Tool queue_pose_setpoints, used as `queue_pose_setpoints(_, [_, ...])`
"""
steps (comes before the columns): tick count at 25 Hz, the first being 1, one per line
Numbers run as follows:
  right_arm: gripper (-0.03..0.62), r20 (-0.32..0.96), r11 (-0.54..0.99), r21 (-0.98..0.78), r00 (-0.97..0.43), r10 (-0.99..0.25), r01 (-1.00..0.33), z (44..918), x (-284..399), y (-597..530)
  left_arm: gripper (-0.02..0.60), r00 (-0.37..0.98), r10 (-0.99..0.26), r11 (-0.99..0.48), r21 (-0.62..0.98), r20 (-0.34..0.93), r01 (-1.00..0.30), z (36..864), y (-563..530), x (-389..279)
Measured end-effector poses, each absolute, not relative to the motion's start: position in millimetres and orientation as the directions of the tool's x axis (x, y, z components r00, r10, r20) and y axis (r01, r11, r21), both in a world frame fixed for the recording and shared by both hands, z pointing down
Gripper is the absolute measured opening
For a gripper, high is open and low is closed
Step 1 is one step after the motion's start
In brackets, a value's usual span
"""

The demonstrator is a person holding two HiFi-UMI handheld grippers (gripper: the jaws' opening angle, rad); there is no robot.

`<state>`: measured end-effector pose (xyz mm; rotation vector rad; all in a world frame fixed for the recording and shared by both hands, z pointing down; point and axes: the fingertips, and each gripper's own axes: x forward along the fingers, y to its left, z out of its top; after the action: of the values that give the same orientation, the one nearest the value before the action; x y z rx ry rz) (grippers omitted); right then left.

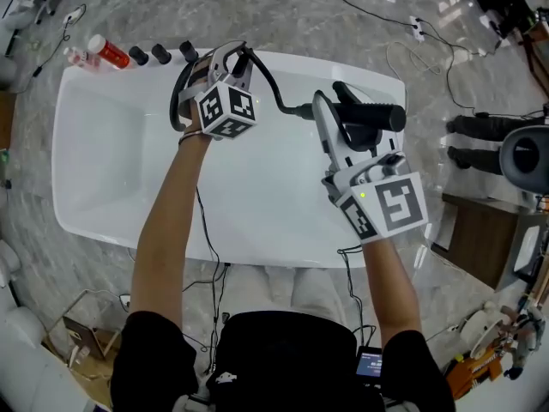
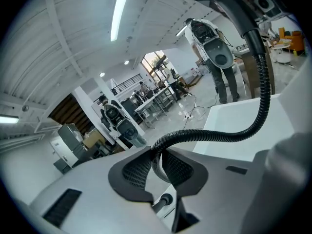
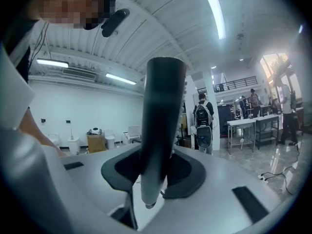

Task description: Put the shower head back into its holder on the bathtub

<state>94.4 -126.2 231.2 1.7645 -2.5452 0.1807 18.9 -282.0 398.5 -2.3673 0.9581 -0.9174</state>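
Seen from the head view, both bare arms reach out from the black-sleeved shoulders at 6 o'clock over the white bathtub. The left arm runs up towards 11 o'clock and ends at the left gripper, whose marker cube faces the camera. The right arm runs up towards 1 o'clock to the right gripper, which sits a little nearer the body. In the left gripper view the tongs are closed on the black ribbed hose, which rises from between the dark pads and curves away to 1 o'clock. In the right gripper view the tongs clamp the shower head by its dark handle, which stands upright between the pads. From above, the shower head lies crosswise in the right gripper over the tub's basin, near the far rim at 1 o'clock. The hose arcs from its left end across to the left gripper. On the tub's far-left corner, at 10 o'clock, a red bottle lies beside a row of black knobs. Which fitting is the holder I cannot tell.
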Motion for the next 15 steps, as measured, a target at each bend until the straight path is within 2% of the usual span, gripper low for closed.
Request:
queue_pose_setpoints(11, [0.115, 0.133, 0.366, -0.063, -0.371, -0.919, -0.929, 273, 82, -152, 0.1, 0.536, -0.659, -0.752, -0.437, 0.528, -0.494, 484, -287, 12])
queue_pose_setpoints(15, [0.115, 0.129, 0.373, -0.055, -0.377, -0.917, -0.926, 277, 78, -162, 0.148, 0.551, -0.642, -0.765, -0.409, 0.533, -0.497, 500, -290, 16])
